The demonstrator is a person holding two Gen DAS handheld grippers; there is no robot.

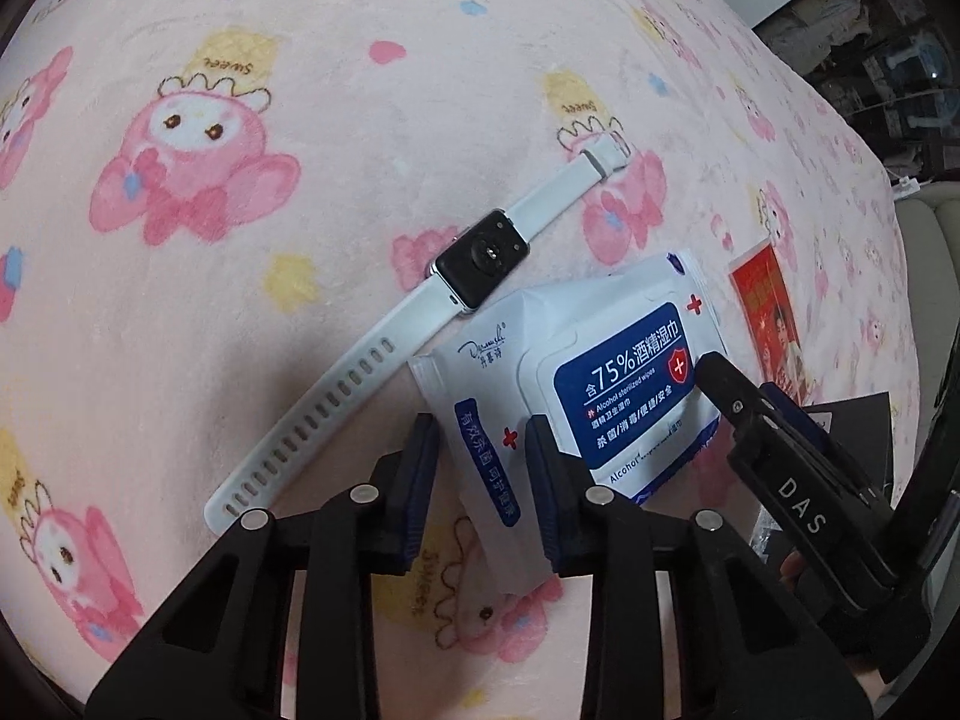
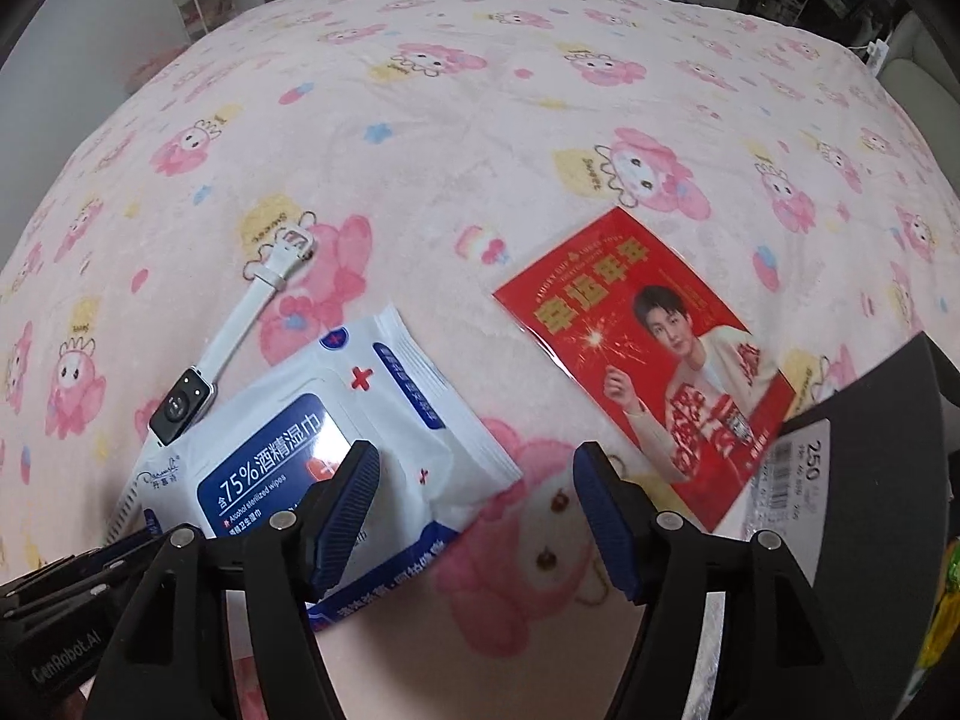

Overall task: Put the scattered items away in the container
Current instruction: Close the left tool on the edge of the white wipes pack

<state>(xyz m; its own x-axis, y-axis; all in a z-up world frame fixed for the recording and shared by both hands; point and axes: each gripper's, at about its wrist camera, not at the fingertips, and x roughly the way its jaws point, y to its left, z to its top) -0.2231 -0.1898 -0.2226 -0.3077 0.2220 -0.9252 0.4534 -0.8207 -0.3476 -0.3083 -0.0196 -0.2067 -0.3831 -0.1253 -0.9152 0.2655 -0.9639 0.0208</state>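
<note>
A big pink blanket [image 2: 480,90] with cartoon bunnies covers the bed, and on it lie a white pack of alcohol wipes [image 2: 336,420], a red picture card [image 2: 648,372] well to its right, and a white smartwatch [image 1: 480,264] face down touching the pack's far corner. The left hand-held gripper [image 1: 483,474] pinches the near edge of the wipes pack. The right hand-held gripper [image 2: 477,516] is spread wide, one finger over the pack, holding nothing.

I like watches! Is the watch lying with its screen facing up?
No, the watch lies face down on the blanket, showing its dark back with the round sensor.
</note>
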